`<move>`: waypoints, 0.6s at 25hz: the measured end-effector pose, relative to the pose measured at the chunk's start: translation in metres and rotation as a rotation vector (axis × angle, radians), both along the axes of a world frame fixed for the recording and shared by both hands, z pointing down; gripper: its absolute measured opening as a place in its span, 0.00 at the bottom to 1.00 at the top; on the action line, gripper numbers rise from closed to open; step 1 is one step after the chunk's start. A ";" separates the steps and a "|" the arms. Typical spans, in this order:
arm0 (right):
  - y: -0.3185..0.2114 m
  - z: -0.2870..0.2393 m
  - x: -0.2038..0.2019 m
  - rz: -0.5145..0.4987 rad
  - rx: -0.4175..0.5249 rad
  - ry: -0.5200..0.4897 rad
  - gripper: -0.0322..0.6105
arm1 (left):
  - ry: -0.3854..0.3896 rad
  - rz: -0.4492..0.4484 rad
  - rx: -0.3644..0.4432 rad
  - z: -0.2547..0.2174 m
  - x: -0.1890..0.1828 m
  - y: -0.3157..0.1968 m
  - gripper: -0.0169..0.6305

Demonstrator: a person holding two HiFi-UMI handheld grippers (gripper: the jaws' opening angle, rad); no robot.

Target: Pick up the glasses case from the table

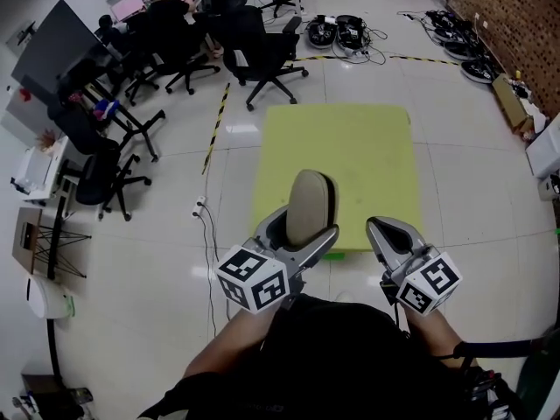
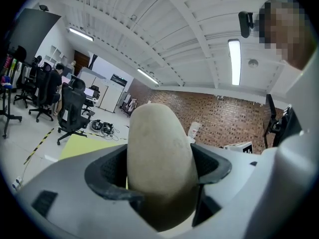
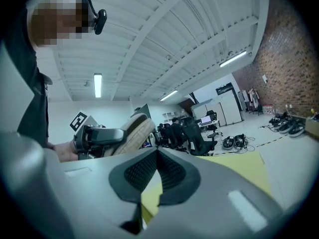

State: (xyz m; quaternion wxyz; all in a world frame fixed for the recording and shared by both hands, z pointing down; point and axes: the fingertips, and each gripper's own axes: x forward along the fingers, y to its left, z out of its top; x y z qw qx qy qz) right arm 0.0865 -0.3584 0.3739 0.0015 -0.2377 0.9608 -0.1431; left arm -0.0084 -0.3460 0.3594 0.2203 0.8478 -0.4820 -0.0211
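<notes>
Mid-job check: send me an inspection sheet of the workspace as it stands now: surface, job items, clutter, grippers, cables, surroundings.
Surface: yellow-green table, nothing lying on the part in view.
Job's things: glasses case, beige, off the table, standing up between the left gripper's jaws.
Clutter: nothing seen on the table.
Grippers: left gripper shut on the glasses case; right gripper has its jaws together and is empty.
Cables: white plug strip with its lead on the floor left of the table; tangle of cables on the floor beyond it.
Surroundings: office chairs, striped floor tape, brick wall.
</notes>
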 end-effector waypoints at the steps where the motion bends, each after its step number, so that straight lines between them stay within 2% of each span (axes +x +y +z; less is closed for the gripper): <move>1: 0.001 0.001 -0.002 0.005 -0.004 -0.001 0.05 | -0.002 0.004 0.001 -0.001 -0.002 -0.001 0.62; 15: 0.012 0.003 -0.049 0.103 -0.007 0.010 0.05 | -0.009 0.066 -0.006 0.003 -0.057 -0.003 0.62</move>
